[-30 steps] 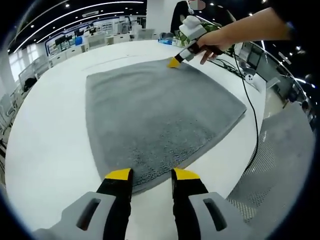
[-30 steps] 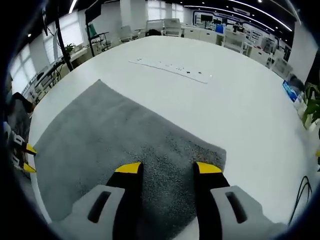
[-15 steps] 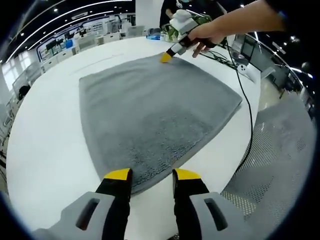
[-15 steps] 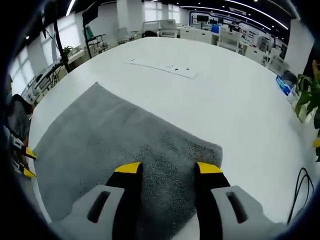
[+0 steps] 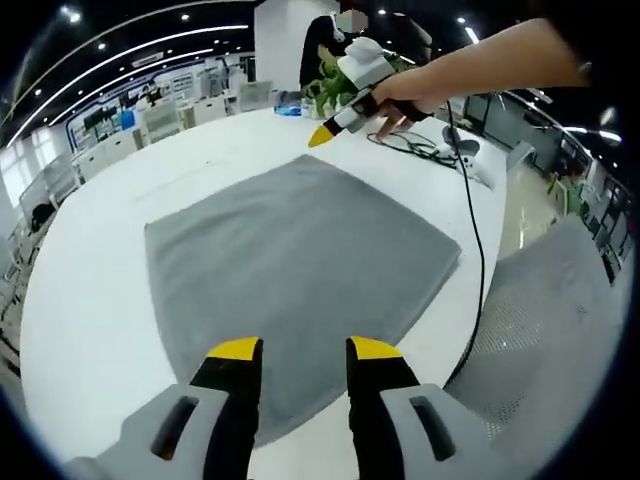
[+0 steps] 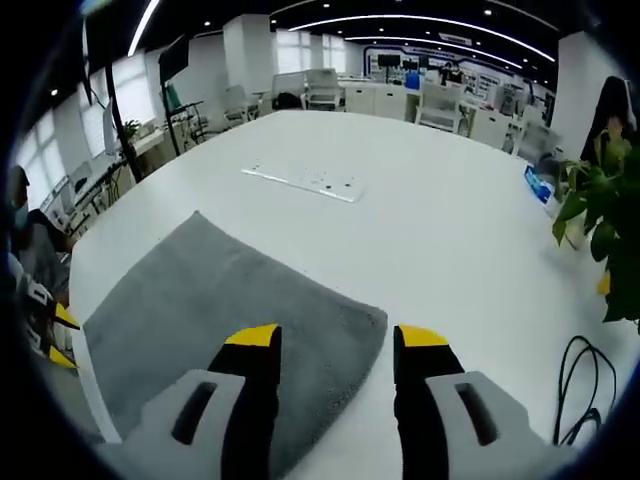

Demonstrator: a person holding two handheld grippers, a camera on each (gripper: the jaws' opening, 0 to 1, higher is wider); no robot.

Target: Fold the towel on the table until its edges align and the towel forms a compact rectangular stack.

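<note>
A grey towel (image 5: 290, 260) lies spread flat on the round white counter (image 5: 90, 320), one layer, unfolded. In the left gripper view my left tool (image 5: 304, 349) hangs above the towel's near corner, its yellow-tipped jaws apart and holding nothing. The towel's edges run away from that corner to either side, with bare white counter beyond them on the left and far sides. On the right the towel reaches near the counter's rim, where a black cable (image 5: 470, 250) trails over the edge beside a grey mesh chair (image 5: 560, 330).

At the far corner my right tool (image 5: 322, 134) shows in my hand (image 5: 410, 90), raised off the towel; from here I cannot tell how its jaws stand. In the right gripper view that tool (image 6: 336, 339) is released, jaws parted over the towel's corner (image 6: 350, 320), gripping nothing. Wide open counter stretches ahead, crossed by a white strip (image 6: 300, 180) with small dark marks I cannot make out. A leafy plant (image 6: 600, 230) is cut off at the right.
</note>
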